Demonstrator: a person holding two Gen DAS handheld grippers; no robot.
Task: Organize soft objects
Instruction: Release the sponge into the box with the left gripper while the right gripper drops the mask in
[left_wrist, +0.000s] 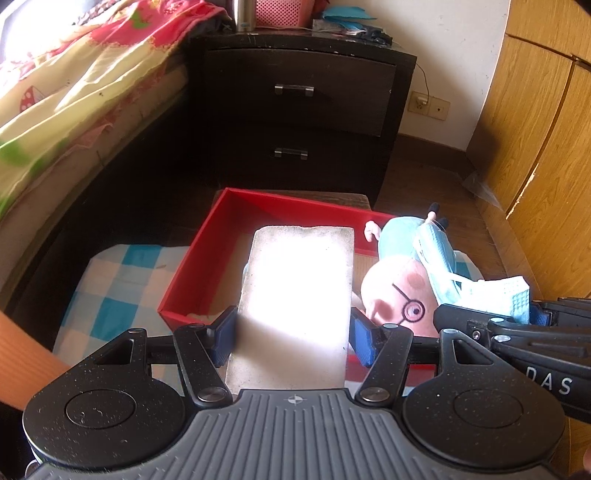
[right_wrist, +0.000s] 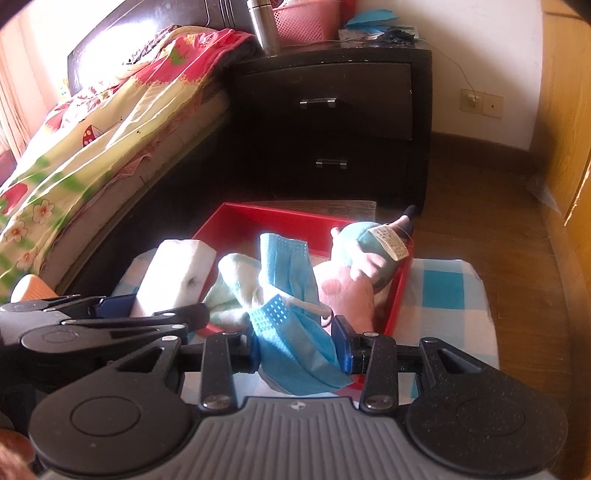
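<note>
My left gripper (left_wrist: 293, 338) is shut on a white sponge block (left_wrist: 295, 295), which juts forward over the red box (left_wrist: 192, 273). In the right wrist view the same sponge block (right_wrist: 173, 273) shows at the left, above the near left corner of the red box (right_wrist: 400, 295). My right gripper (right_wrist: 297, 347) is shut on a crumpled blue face mask (right_wrist: 291, 295). A pink plush pig in a blue shirt (left_wrist: 399, 280) lies in the box's right side. Beside the plush pig (right_wrist: 351, 280) lies a pale green cloth (right_wrist: 236, 291). The right gripper (left_wrist: 535, 314) and blue mask (left_wrist: 491, 295) show at the right of the left wrist view.
The box rests on a blue-and-white checked cloth (left_wrist: 110, 288) on the floor. A dark two-drawer nightstand (left_wrist: 295, 110) stands just behind it. A bed with a floral quilt (left_wrist: 74, 92) runs along the left, and wooden cupboard doors (left_wrist: 535, 147) line the right.
</note>
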